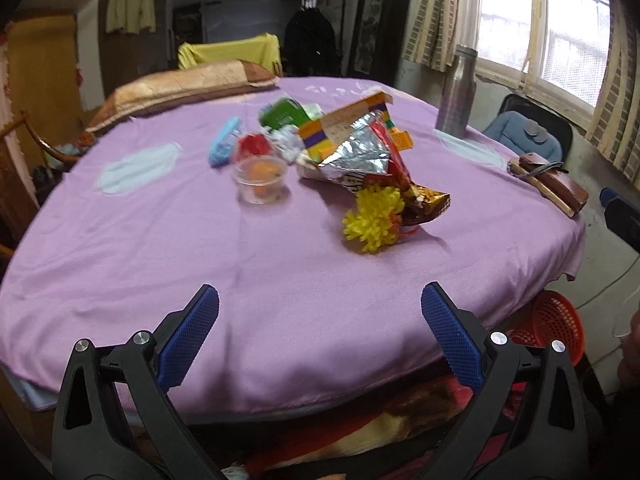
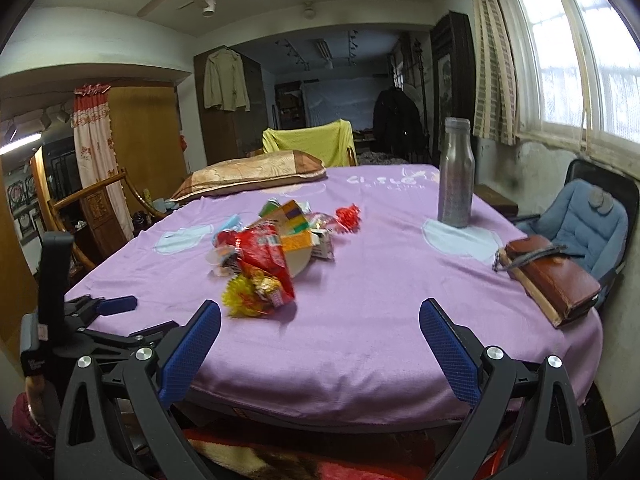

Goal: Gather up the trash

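Step in hand: you are at the approach; nothing is picked up yet, and both tools hang at the near edge of the desk (image 1: 280, 300).
Left gripper (image 1: 320, 332): your jaws stand wide apart with nothing between them.
Right gripper (image 2: 320, 340): the same, jaws spread wide and bare.
Trash pile (image 1: 340, 152): it lies in a loose heap near the middle of the purple cloth, well apart from both tools.
Nearest piece: the foil snack bag (image 1: 384, 168), with a yellow flower (image 1: 372, 216) touching its near end.
Long axis: in the left wrist view the bag runs from far-left to near-right, its crumpled end toward you.
Other pieces: a clear cup (image 1: 262, 180) just beside the bag, a blue clip (image 1: 226, 140) and a green carton (image 1: 284, 114) behind.
Bin: a red basket (image 1: 556, 324) sits on the floor off the right edge of the desk, probably the drop point.
Next move: you likely reach forward and close across the bag's narrow width, not along its length.
Leave alone: the steel bottle (image 2: 456, 172) and the brown case (image 2: 552, 276) do not look like trash.
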Demonstrator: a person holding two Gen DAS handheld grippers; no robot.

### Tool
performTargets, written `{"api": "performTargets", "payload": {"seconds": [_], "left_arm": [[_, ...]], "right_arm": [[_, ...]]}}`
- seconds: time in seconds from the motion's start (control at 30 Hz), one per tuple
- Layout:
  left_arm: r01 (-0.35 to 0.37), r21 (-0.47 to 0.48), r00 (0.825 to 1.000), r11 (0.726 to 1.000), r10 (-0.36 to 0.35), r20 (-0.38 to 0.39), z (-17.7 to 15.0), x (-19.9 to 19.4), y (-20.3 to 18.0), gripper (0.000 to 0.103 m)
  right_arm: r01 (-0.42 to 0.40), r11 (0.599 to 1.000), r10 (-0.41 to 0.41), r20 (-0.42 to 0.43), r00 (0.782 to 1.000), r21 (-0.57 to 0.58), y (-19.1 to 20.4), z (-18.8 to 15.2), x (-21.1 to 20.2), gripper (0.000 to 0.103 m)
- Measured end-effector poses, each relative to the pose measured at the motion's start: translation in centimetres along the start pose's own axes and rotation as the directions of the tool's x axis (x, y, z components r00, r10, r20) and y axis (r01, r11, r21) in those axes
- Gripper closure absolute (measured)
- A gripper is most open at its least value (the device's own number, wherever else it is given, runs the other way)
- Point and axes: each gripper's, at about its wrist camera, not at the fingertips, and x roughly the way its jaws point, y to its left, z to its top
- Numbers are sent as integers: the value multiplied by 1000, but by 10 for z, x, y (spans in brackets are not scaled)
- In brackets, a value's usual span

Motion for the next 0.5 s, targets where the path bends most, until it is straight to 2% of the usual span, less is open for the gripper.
{"api": "performTargets", "payload": {"seconds": [0.1, 0.2, 0.33, 0.43, 0.5], "left_arm": [[67, 22, 997, 998, -66, -41, 15, 23, -13, 6], [99, 61, 994, 993, -96, -53, 31, 42, -24, 6], [52, 55, 996, 997, -48, -70, 50, 64, -21, 6], [-66, 56, 995, 996, 70, -76, 59, 72, -3, 6], [-116, 33, 991, 993, 118, -67, 60, 67, 15, 6]], "right_arm": [[-8, 999, 9, -18, 1000, 40, -15, 0, 8, 6], [-13, 998, 15, -20, 1000, 68, -30, -4, 15, 6], [-5, 996, 11, -68, 998, 88, -44, -7, 26, 6], [-8, 993, 16, -69, 997, 119, -54, -8, 32, 6], [-26, 989, 35, -61, 998, 143, -60, -8, 37, 6]]}}
